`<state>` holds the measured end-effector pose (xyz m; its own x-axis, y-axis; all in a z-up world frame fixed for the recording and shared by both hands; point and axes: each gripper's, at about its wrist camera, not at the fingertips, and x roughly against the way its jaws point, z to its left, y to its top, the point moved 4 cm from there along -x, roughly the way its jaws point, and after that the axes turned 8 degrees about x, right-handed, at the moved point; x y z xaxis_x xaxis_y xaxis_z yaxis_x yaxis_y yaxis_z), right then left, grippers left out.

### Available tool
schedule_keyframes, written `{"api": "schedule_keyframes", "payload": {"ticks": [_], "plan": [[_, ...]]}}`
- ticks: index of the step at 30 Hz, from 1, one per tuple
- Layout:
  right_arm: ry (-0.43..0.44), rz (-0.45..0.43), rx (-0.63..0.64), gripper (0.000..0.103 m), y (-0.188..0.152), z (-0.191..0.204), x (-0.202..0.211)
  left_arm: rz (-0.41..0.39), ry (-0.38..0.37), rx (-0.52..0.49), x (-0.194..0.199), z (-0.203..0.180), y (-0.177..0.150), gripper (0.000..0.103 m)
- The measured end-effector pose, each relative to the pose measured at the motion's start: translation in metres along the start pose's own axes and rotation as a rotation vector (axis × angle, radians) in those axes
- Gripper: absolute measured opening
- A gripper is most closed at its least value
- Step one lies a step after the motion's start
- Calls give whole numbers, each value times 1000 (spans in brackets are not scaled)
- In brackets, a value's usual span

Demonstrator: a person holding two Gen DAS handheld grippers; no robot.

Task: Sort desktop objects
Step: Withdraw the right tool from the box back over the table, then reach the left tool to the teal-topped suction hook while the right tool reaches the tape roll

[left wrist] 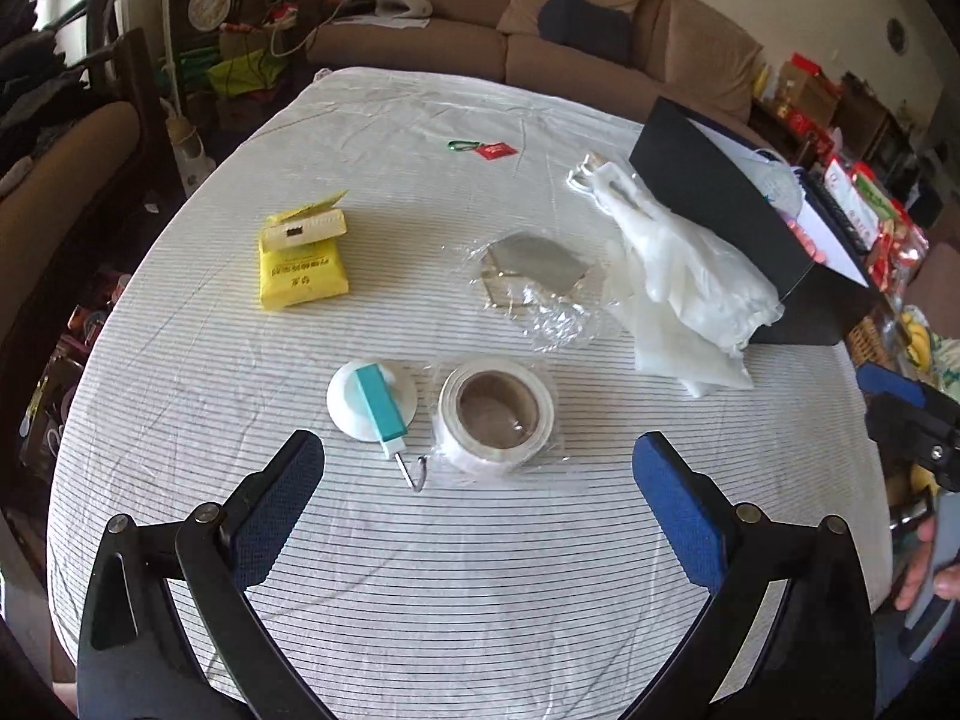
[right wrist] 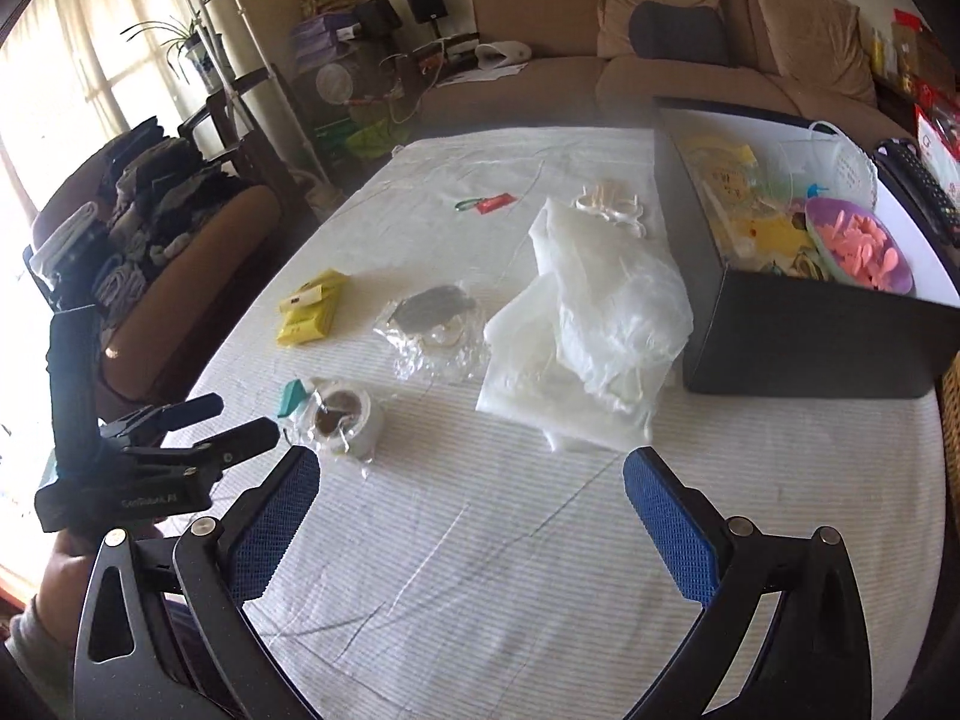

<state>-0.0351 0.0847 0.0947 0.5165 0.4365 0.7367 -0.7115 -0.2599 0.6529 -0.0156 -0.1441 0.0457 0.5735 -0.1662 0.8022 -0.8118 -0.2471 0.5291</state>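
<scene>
On the striped tablecloth [left wrist: 420, 552] lie a yellow packet [left wrist: 303, 261], a white disc with a teal box [left wrist: 372, 399] on it, a wrapped roll of white tape [left wrist: 495, 414], a clear bag with a grey item [left wrist: 534, 276], crumpled white plastic bags [left wrist: 684, 288] and a red tag on a green clip [left wrist: 489, 149]. My left gripper [left wrist: 478, 450] hangs open and empty just short of the tape roll [right wrist: 348, 414]. Nearer the table's front, my right gripper [right wrist: 471, 462] is open and empty over bare cloth. The left gripper [right wrist: 247, 414] also shows in the right wrist view.
A black box [right wrist: 810, 336] stands at the table's right, holding yellow items and a purple bowl [right wrist: 858, 246] of pink pieces. A brown sofa [right wrist: 660, 78] runs behind the table. To the left is a chair piled with clothes [right wrist: 150, 204].
</scene>
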Motion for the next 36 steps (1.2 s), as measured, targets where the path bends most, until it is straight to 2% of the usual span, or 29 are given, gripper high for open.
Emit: {"api": "schedule_keyframes", "payload": {"ticks": [2, 4, 6, 8, 11, 13, 16, 18, 19, 20, 22, 25, 30, 36], "plan": [[12, 0, -13, 103, -11, 7, 1, -2, -12, -13, -7, 0, -9, 103], [9, 0, -16, 103, -22, 12, 3, -7, -1, -68, -12, -7, -11, 103], [6, 3, -17, 103, -31, 16, 2, -29, 33, -156, -17, -19, -11, 103], [2, 9, -22, 103, -37, 17, 0, -17, 82, -212, -32, -27, -10, 103], [3, 24, -28, 103, -43, 16, -3, 6, 126, -241, -56, -30, -8, 103], [-8, 27, -26, 103, -44, 14, -3, -17, 164, -282, -63, -33, -8, 103], [-19, 23, -25, 103, -44, 11, -2, -37, 175, -301, -67, -36, -7, 102], [-23, 24, -30, 103, -43, 9, -3, -52, 179, -307, -66, -37, -6, 92], [-22, 26, -35, 103, -43, 9, -5, -53, 159, -303, -65, -38, -4, 71], [-20, 27, -42, 103, -43, 8, -7, -46, 128, -286, -64, -37, -2, 52], [-12, 33, -53, 103, -44, 9, -12, -29, 65, -237, -59, -29, 1, 45], [0, 49, -59, 103, -47, 11, -20, -10, -86, -114, -40, -14, 10, 19], [14, 65, -42, 103, -44, 20, -32, -86, -201, 8, 2, 18, 30, 17], [60, 48, -13, 103, -29, 41, -50, -60, -203, 205, -2, 75, 44, 20]]}}
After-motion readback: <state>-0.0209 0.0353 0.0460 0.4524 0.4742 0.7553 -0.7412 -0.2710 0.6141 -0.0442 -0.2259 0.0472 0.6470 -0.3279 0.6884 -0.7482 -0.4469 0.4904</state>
